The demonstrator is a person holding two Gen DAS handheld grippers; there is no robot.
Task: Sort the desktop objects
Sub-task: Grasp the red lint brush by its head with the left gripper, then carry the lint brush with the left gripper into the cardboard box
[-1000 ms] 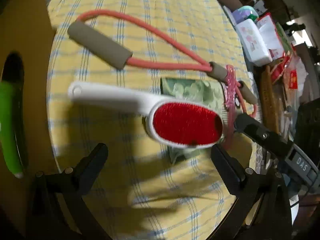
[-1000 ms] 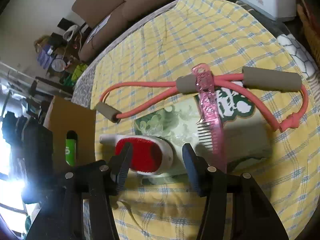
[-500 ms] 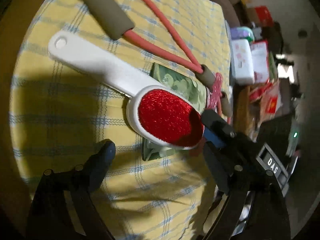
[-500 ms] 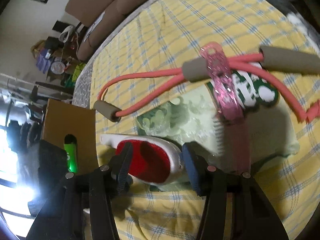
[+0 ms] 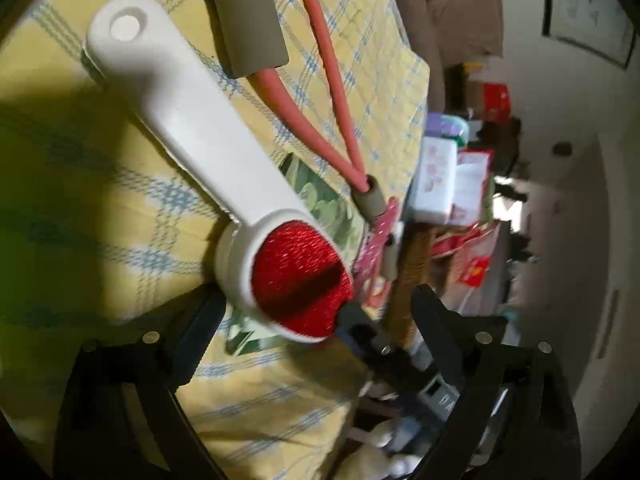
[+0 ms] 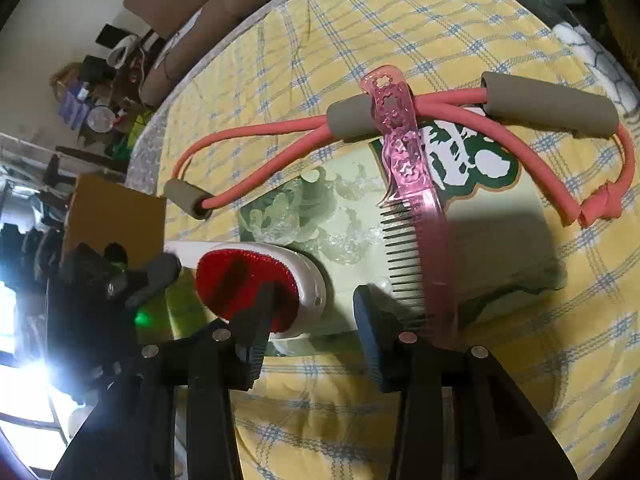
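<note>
A white lint brush (image 5: 208, 136) with a red pad (image 6: 244, 280) lies on the yellow checked cloth (image 6: 400, 40), its head resting on a green patterned packet (image 6: 492, 232). My right gripper (image 6: 312, 320) straddles the brush head and its jaws are closing. One finger overlaps the red pad and the other stands just off the white rim. My left gripper (image 5: 316, 320) is low beside the brush head with its jaws wide and opening, pressing on nothing. A pink comb (image 6: 404, 168) lies across the packet and over a red resistance band (image 6: 272, 148) with grey foam handles.
A cardboard box (image 6: 112, 216) stands off the table's left edge. At the right in the left wrist view are a white tissue box (image 5: 436, 184), a wicker basket (image 5: 408, 280) and red packets. A brown sofa (image 6: 192, 32) runs behind the table.
My left gripper has dropped and rolled, so the brush now looms close and slanted in its view. The right jaws have narrowed around the brush head.
</note>
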